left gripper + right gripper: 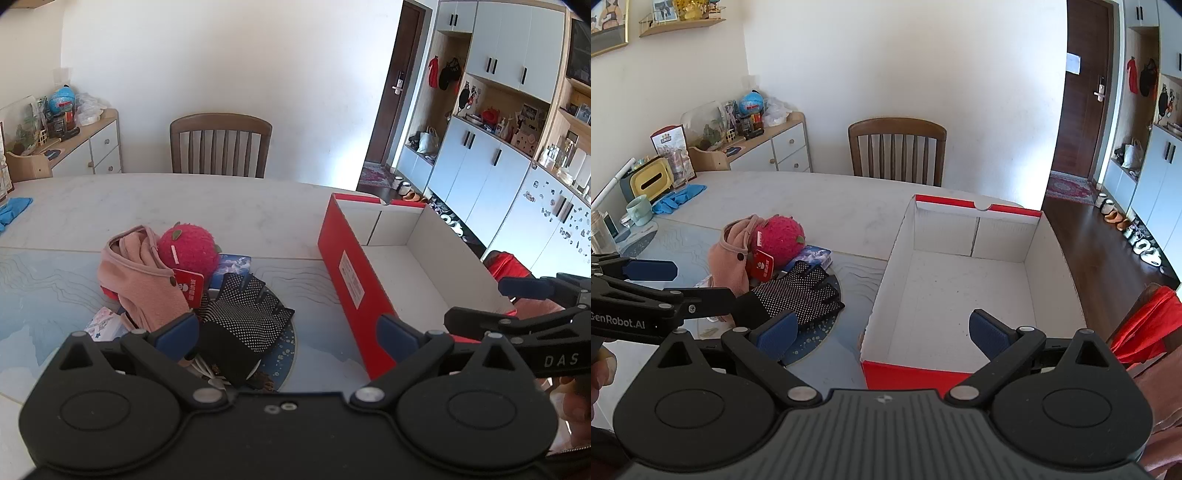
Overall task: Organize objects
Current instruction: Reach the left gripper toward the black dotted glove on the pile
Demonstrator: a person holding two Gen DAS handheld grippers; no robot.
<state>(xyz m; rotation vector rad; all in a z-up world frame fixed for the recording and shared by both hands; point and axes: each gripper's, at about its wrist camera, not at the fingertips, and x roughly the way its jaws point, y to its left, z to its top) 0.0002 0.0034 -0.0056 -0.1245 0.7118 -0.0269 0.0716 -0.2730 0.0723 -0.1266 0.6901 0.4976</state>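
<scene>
my left gripper wide, empty | black dotted gloves between its fingers, below | my right gripper wide over red box

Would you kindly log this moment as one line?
left gripper open | right gripper open | red box empty | pile beside box, untouched

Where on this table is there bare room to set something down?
Free: inside the empty red cardboard box, and the white tabletop between the pile and the wooden chair. Crowded: the pink cloth, red plush fruit and black dotted gloves left of the box.
</scene>
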